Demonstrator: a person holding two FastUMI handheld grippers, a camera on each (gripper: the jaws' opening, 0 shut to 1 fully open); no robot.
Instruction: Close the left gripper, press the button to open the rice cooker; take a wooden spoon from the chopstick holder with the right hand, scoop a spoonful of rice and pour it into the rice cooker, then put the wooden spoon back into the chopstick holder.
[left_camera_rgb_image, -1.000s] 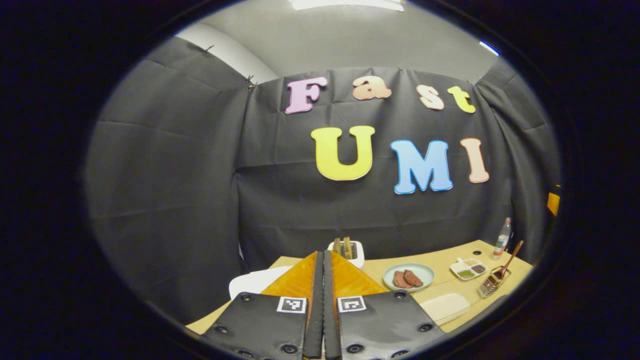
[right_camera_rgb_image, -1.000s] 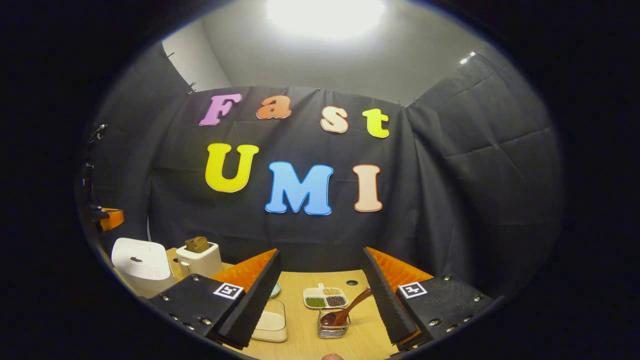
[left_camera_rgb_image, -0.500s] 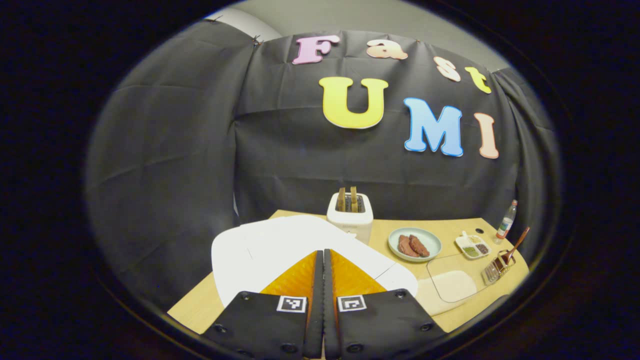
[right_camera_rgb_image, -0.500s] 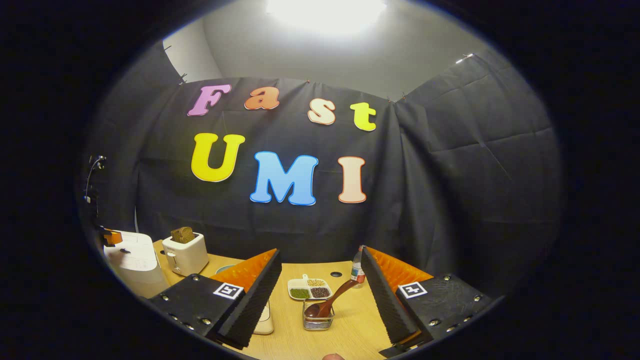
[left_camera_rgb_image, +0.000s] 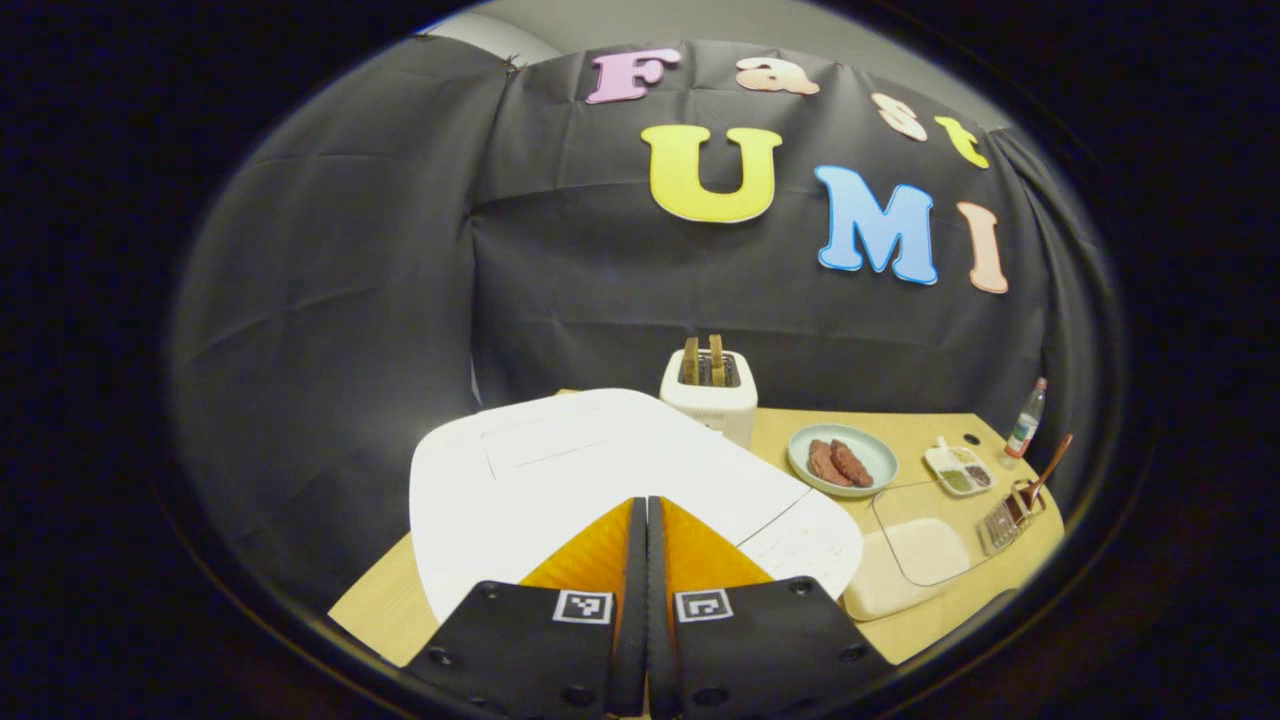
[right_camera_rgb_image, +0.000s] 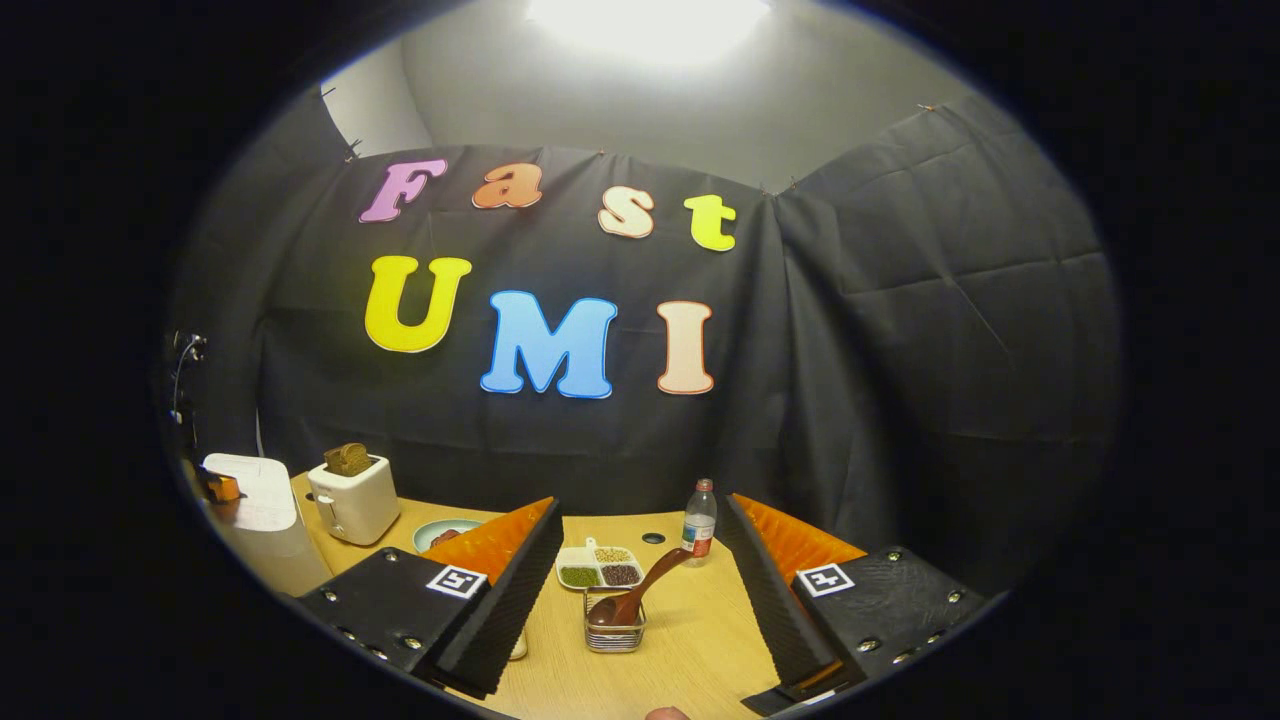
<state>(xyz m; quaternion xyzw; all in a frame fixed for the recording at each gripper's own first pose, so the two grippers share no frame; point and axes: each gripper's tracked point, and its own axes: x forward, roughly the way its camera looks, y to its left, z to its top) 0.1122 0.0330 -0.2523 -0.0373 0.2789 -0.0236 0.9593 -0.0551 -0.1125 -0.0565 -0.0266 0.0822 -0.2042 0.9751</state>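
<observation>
**Left claw pinched tight over the cooker lid**

The white rice cooker (left_camera_rgb_image: 560, 480) sits lid down right under the left gripper (left_camera_rgb_image: 646, 600), fingers pressed together. Over at the right gripper (right_camera_rgb_image: 640, 580), jaws wide, wooden spoon (right_camera_rgb_image: 640, 590) leaning in the chopstick holder (right_camera_rgb_image: 614, 634) dead ahead between them.

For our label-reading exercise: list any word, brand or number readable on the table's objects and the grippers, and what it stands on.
None can be quoted.
bottle: label too small to read.
rice cooker: no readable print on its lid.
left gripper and right gripper: square coded markers, no words.
</observation>
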